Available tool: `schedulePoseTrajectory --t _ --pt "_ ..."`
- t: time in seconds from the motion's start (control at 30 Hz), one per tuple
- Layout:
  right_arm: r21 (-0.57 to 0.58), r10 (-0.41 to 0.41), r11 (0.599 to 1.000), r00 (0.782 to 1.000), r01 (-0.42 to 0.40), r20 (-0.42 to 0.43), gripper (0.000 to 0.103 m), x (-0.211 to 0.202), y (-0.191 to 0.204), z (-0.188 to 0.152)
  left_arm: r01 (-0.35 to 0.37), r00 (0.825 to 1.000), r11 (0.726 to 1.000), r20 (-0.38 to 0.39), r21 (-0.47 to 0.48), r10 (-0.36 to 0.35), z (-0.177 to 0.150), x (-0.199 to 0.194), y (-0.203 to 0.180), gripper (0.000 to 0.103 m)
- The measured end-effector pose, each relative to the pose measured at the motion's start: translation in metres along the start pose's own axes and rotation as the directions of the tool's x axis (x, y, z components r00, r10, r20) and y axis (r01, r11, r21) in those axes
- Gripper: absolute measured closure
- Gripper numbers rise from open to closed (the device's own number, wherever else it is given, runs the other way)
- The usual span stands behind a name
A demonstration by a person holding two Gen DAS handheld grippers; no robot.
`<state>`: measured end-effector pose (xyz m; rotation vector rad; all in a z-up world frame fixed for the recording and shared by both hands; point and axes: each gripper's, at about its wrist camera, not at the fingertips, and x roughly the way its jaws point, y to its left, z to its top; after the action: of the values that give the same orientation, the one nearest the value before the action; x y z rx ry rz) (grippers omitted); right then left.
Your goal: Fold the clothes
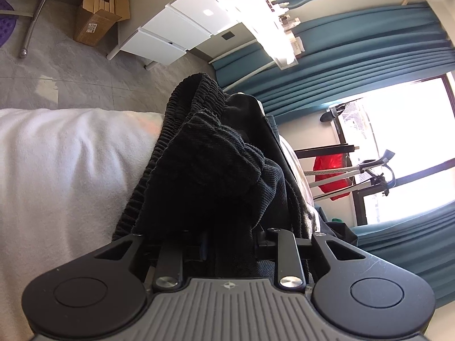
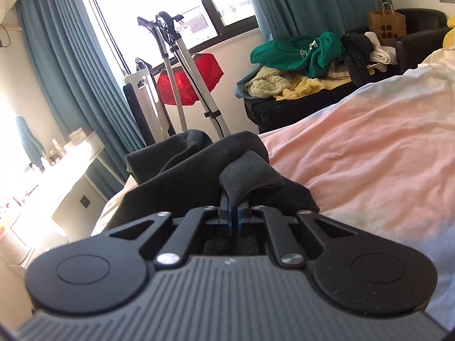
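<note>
Looking along the left wrist view first, the left claw (image 1: 227, 236) is buried in a bunch of black garment (image 1: 216, 153); its fingertips are hidden under the cloth, and the thick wad of ribbed, elasticated fabric piled over them reads as a grip on that bunch, jaws part-closed around it. The garment rides above the white bedcover (image 1: 62, 164), with its gathered band draped toward the cover's edge, and the floor and a white drawer unit (image 1: 170, 31) lie beyond. To do this step well, this hand should, I judge, keep the waistband end bunched no further: too much cloth in the jaws makes a lumpy fold, so the grip wants to sit near a corner and the fabric be drawn taut away from the other hand.

Turning to the right wrist view, the right claw (image 2: 235, 213) has its blue pads brought together on a small pinched fold of the same dark garment (image 2: 199, 167), which humps up just ahead of the jaws and rests on the pink and white bedding (image 2: 369, 147). A heap of other clothes (image 2: 307, 54) waits on a dark seat well apart, near the window. The pinch looks thin, so a slip is the risk; I would pull gently, level with the left hand, until the cloth between the two hangs flat, then lay it down on the bed before creasing.
</note>
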<state>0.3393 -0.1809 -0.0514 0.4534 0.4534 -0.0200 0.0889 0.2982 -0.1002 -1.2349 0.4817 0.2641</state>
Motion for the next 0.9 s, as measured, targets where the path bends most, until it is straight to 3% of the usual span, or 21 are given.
schedulePoseTrajectory --t 0.13,0.27,0.4,0.5,0.63,0.73,0.8,0.9 --pt "-0.037 0.064 0.997 0.998 -0.063 0.02 0.096 -0.077 -0.013 -0.005 0.016 1.0 1.0 -0.009 0.007 -0.016 0.003 -0.005 0.004 0.075" --pt "-0.094 0.183 0.979 0.983 -0.182 -0.007 0.096 -0.157 -0.024 -0.035 0.014 1.0 0.999 -0.021 0.034 -0.013 0.001 -0.009 0.007 0.075" --pt "-0.121 0.229 0.962 0.965 -0.244 -0.128 0.096 -0.204 -0.036 -0.079 -0.01 1.0 0.995 -0.008 0.1 0.011 -0.006 -0.019 0.002 0.075" --pt "-0.116 0.231 0.958 0.946 -0.262 -0.23 0.096 -0.21 -0.053 -0.108 -0.05 0.999 0.984 0.006 0.172 0.05 -0.016 -0.024 -0.004 0.076" --pt "-0.034 0.267 0.958 0.924 -0.286 -0.272 0.095 -0.203 -0.086 -0.124 -0.107 0.994 0.955 0.031 0.277 0.103 -0.034 -0.035 -0.018 0.074" --pt "0.04 0.322 0.946 0.916 -0.322 -0.241 0.095 -0.206 -0.112 -0.131 -0.161 0.987 0.917 0.05 0.366 0.153 -0.05 -0.044 -0.034 0.07" --pt "0.038 0.31 0.95 0.92 -0.31 -0.239 0.094 -0.206 -0.117 -0.135 -0.197 0.98 0.884 0.061 0.425 0.189 -0.061 -0.051 -0.046 0.064" --pt "0.048 0.286 0.958 0.927 -0.283 -0.241 0.094 -0.202 -0.119 -0.136 -0.251 0.968 0.827 0.129 0.503 0.216 -0.083 -0.067 -0.057 0.04"
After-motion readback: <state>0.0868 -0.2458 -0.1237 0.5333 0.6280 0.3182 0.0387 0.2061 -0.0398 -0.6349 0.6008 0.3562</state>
